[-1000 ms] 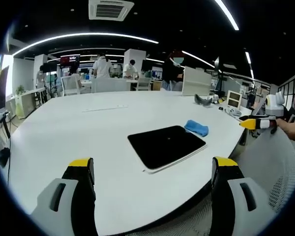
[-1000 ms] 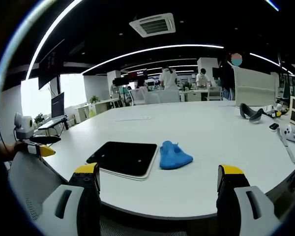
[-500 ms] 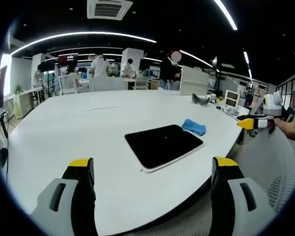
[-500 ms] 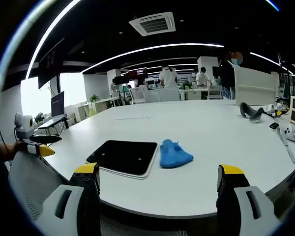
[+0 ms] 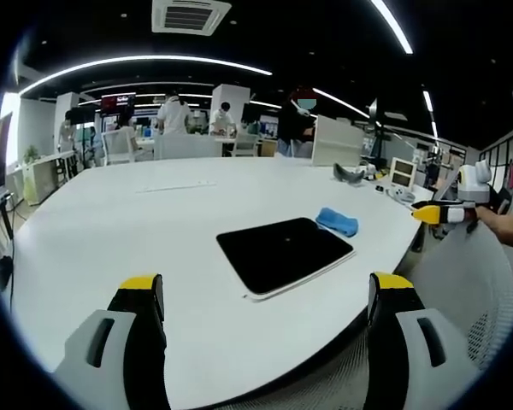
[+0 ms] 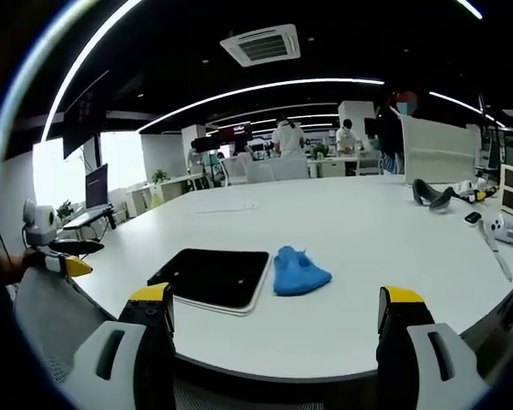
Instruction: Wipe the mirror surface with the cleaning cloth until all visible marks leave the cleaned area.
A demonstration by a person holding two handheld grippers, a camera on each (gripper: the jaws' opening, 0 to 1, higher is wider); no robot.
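So far almost nothing has changed: my left gripper and right gripper stay apart, empty, off the white tabletop edge. The crumpled blue cleaning cloth touches the flat dark rectangular mirror near that edge; wiping is not started.

No text, label, brand, number or sign can be read in either view. A red-lit screen hangs at the far end of the room, but whatever it carries is too small and blurred to make out.

Dark mirror flat on white table, blue cloth beside it
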